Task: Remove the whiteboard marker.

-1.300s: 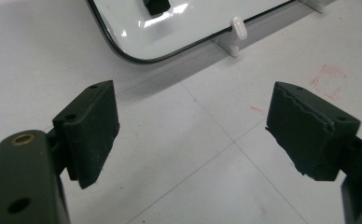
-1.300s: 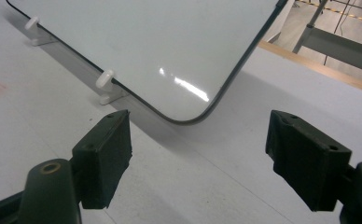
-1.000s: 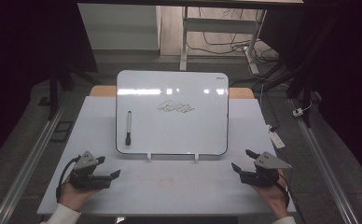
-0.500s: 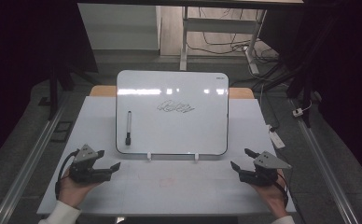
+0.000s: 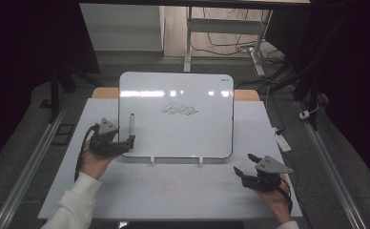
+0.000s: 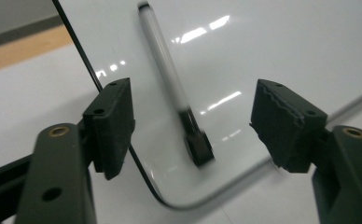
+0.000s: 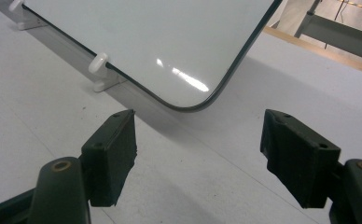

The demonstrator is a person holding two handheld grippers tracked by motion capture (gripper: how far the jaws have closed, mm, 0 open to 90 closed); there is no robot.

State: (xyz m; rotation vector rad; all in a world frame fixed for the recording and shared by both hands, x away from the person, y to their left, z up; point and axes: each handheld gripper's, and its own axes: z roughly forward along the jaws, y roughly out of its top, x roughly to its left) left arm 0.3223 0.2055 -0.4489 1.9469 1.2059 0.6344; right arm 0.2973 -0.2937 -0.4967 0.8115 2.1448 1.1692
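The whiteboard (image 5: 176, 114) stands propped on the white counter (image 5: 173, 191) at mid-frame in the high view, a dark scribble (image 5: 179, 110) near its middle. A marker (image 5: 131, 124) lies on its left part. The left tongs (image 5: 126, 141) sit at the board's lower left corner, jaws spread wide on either side of the marker's dark end (image 6: 198, 142) (not touching it). The right tongs (image 5: 245, 164), at lower right, gape empty above the counter.

A glossy white whiteboard (image 5: 176, 114) with a thin black rim carries a black scribble (image 5: 179, 110) and a white marker (image 6: 167, 70) with a black cap. The table (image 5: 173, 191) is pale grey-white; both grippers' jaws are matte black.
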